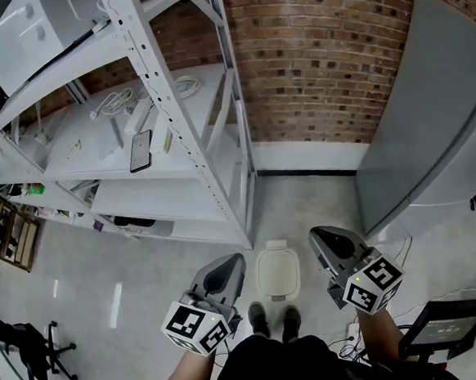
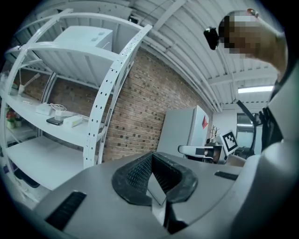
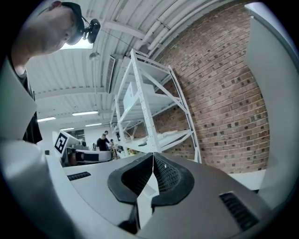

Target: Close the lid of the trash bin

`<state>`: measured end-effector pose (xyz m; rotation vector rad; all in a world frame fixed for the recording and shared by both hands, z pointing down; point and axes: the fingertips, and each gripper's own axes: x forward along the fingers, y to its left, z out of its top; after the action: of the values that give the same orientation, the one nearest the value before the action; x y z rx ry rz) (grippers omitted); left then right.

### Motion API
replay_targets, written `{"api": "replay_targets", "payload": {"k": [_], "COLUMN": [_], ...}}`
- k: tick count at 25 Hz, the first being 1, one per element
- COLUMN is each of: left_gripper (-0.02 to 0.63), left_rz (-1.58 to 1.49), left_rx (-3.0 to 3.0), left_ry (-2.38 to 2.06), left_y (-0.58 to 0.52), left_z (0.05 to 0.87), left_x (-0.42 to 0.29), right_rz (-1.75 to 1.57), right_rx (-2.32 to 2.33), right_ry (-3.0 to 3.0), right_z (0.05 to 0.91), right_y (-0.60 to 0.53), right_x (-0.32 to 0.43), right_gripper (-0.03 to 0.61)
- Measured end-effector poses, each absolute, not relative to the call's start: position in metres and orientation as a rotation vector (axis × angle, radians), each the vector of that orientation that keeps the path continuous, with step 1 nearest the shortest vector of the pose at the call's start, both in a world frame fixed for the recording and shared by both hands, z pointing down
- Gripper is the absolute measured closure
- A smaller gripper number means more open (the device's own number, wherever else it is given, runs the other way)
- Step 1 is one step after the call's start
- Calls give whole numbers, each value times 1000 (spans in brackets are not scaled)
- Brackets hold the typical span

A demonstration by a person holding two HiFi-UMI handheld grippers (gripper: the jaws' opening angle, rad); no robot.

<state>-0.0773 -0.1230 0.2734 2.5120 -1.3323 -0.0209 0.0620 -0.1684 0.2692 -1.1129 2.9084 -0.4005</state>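
Note:
A small cream trash bin [image 1: 278, 272] stands on the floor just ahead of the person's shoes [image 1: 273, 319]. Seen from above, its lid lies flat over the top. My left gripper [image 1: 230, 267] hangs to the bin's left and my right gripper [image 1: 324, 240] to its right, both well above it and apart from it. In the left gripper view the left gripper [image 2: 152, 155] has its jaws pressed together with nothing between them. The right gripper [image 3: 153, 156] is likewise shut and empty in the right gripper view. Neither gripper view shows the bin.
A white metal shelving rack [image 1: 191, 139] stands to the left, with a phone [image 1: 140, 150] and cables on it. Behind runs a brick wall [image 1: 318, 56]. A tall grey cabinet [image 1: 430, 129] is at the right, a screen [image 1: 449, 320] with cables at bottom right.

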Motion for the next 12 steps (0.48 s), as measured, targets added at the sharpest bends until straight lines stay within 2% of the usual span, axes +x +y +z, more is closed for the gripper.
{"api": "replay_targets", "payload": {"k": [12], "left_gripper": [624], "left_rz": [-25], "left_rx": [2539], "left_ry": [-1376], "left_y": [-21], "left_z": [272], "left_x": [-102], "right_rz": [-289], "right_rx": [-1135], "right_ry": [2913], "right_z": [257], "right_y": [-79], "right_x": [43], "right_gripper": [569]}}
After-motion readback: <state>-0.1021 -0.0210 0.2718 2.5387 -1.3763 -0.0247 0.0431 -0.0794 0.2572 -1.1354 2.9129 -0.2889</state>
